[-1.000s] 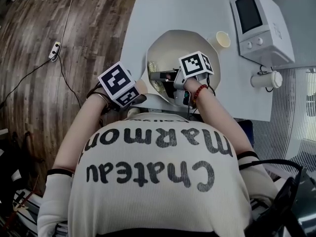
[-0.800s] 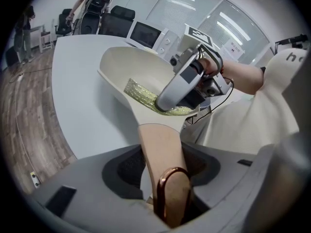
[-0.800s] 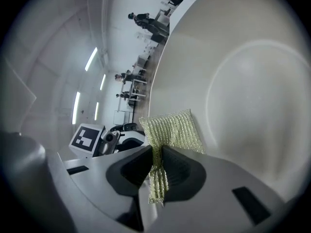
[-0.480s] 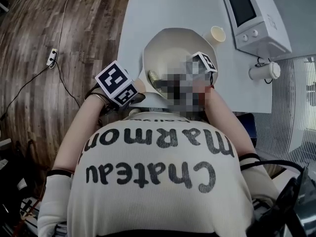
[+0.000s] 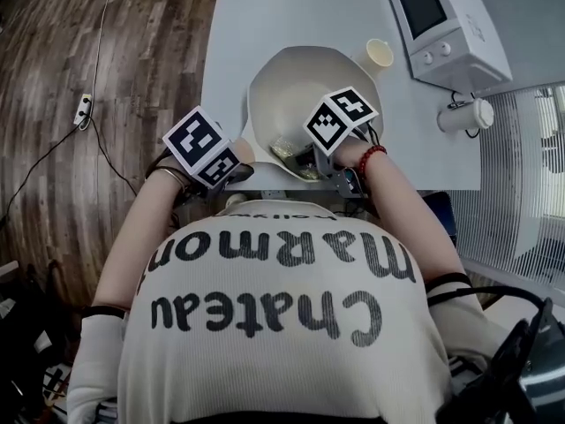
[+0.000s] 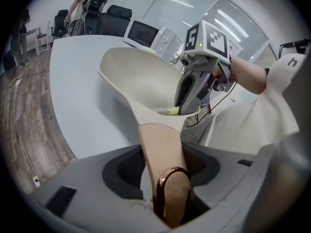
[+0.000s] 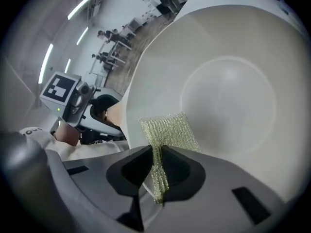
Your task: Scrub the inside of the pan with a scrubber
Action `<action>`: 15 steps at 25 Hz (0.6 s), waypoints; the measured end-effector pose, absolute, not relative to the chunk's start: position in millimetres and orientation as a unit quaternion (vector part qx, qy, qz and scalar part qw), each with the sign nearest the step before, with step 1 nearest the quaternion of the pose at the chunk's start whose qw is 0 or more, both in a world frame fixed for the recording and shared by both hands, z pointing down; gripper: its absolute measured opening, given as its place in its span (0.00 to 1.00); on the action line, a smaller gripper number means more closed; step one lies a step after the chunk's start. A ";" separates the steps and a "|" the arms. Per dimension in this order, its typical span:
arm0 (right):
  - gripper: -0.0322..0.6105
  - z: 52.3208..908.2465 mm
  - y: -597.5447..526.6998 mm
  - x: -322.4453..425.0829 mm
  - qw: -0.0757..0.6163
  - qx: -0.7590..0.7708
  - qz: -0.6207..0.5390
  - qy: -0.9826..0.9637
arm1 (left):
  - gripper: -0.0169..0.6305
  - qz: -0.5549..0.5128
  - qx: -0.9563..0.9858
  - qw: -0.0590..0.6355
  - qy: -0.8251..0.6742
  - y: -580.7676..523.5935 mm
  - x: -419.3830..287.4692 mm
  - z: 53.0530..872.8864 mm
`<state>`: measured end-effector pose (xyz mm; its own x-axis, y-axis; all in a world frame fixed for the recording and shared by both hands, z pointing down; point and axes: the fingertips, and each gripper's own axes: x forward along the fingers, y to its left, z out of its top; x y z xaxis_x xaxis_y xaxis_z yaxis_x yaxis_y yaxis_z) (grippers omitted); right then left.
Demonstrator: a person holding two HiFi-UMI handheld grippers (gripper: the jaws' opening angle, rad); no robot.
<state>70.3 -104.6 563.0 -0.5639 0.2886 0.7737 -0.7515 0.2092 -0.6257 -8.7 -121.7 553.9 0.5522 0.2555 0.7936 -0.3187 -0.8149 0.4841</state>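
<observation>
A cream pan [image 5: 300, 82] sits on the white table, its wooden handle [image 6: 158, 147] pointing toward me. My left gripper [image 5: 237, 173] is shut on that handle, whose copper-ringed end lies between the pads [image 6: 165, 171]. My right gripper [image 5: 298, 159] points steeply down into the pan's near side. It is shut on a yellow-green mesh scrubber [image 7: 167, 130], and the scrubber's free end lies flat on the pan's inner wall [image 7: 228, 86]. The left gripper view shows the right gripper [image 6: 194, 86] above the scrubber [image 6: 167, 111]. The left gripper [image 7: 90, 110] shows at the pan's rim in the right gripper view.
A white microwave-like appliance [image 5: 446, 25] stands at the table's far right, a small cup [image 5: 378, 53] beside the pan and a white cylinder [image 5: 468, 115] near the right edge. A cable with a plug [image 5: 82, 109] lies on the wooden floor to the left.
My right gripper has turned and slid across the pan's near side with the scrubber in it. The left gripper has stayed on the handle.
</observation>
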 end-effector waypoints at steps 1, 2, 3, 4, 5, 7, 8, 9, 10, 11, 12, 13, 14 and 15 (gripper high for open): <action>0.15 562.2 -102.4 71.9 0.436 0.176 0.604 -0.644 | 0.35 0.473 0.827 0.303 -0.018 -121.9 -8.9 553.5; 0.15 560.9 -100.5 72.5 0.439 0.173 0.606 -0.640 | 0.34 0.472 0.828 0.303 -0.016 -121.9 -9.5 553.1; 0.15 559.7 -98.9 72.9 0.441 0.169 0.608 -0.637 | 0.34 0.472 0.828 0.303 -0.015 -121.9 -10.3 552.6; 0.15 558.8 -97.4 73.7 0.443 0.166 0.611 -0.635 | 0.35 0.472 0.828 0.303 -0.015 -121.9 -11.0 552.4; 0.15 558.4 -96.0 75.1 0.446 0.164 0.612 -0.632 | 0.35 0.472 0.828 0.302 -0.014 -122.0 -11.6 552.4; 0.15 558.8 -93.6 80.1 0.456 0.161 0.612 -0.626 | 0.35 0.472 0.829 0.300 -0.013 -122.6 -12.7 552.8; 0.15 559.1 -92.5 83.8 0.462 0.161 0.612 -0.622 | 0.35 0.472 0.829 0.298 -0.013 -122.9 -13.2 553.1; 0.15 559.0 -91.4 88.1 0.468 0.162 0.611 -0.617 | 0.35 0.472 0.830 0.297 -0.013 -123.2 -13.5 553.3; 0.15 558.6 -90.2 93.0 0.474 0.162 0.611 -0.613 | 0.35 0.472 0.830 0.297 -0.013 -123.3 -13.4 553.4; 0.15 557.8 -89.0 98.6 0.480 0.163 0.610 -0.609 | 0.35 0.471 0.830 0.298 -0.013 -123.2 -13.0 553.3; 0.15 557.0 -87.6 104.5 0.486 0.165 0.609 -0.605 | 0.35 0.471 0.830 0.298 -0.012 -123.1 -12.3 553.2; 0.15 556.5 -86.2 110.5 0.492 0.167 0.607 -0.602 | 0.35 0.471 0.830 0.297 -0.011 -123.2 -11.5 553.2; 0.15 556.2 -85.0 115.9 0.497 0.169 0.605 -0.599 | 0.35 0.471 0.831 0.296 -0.010 -123.5 -10.9 553.4; 0.15 556.0 -84.1 120.8 0.501 0.171 0.604 -0.596 | 0.35 0.472 0.831 0.295 -0.009 -123.8 -10.7 553.6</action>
